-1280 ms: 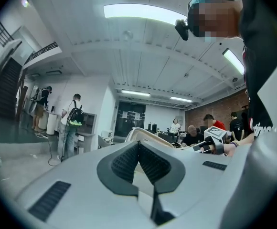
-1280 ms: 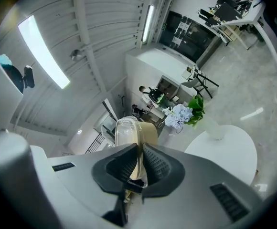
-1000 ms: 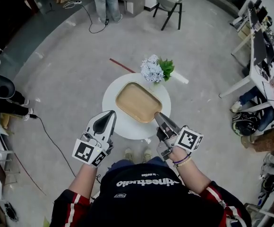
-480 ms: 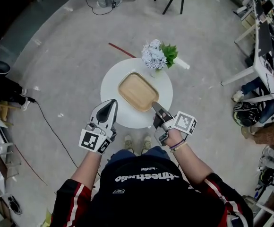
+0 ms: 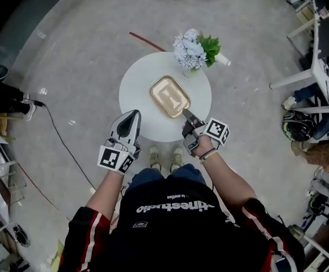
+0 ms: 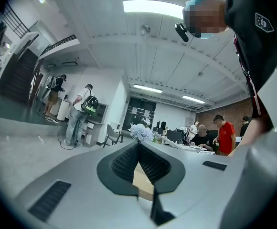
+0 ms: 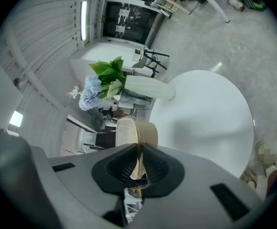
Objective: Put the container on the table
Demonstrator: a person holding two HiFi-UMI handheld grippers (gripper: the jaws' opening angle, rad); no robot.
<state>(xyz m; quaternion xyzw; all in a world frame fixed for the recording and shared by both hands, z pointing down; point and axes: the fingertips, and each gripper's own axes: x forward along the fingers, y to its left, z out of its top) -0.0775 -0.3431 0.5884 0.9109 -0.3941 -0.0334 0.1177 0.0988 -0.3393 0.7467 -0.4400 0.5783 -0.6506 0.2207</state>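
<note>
- Bare on the left half of the round table (image 5: pixel 135 86): open room to come down from above or in from the left.
- Taken up at centre-right by the tan container (image 5: pixel 169 95), clamped at its near corner in the right gripper (image 5: pixel 188 119).
- Blocked at the far right rim by a bouquet (image 5: pixel 194 45), near the container, with only a narrow strip of tabletop between.
- Crowded at the near left rim by the left gripper (image 5: pixel 127 130), jaws together.

A bouquet (image 5: pixel 194 49) of pale blue flowers and green leaves (its stems in a white wrap) showed well left of a white desk (image 5: pixel 316 72). A red strip (image 5: pixel 147 41) lay on the grey floor (image 5: pixel 85 67). A black cable (image 5: pixel 62 143) trailed across it.
</note>
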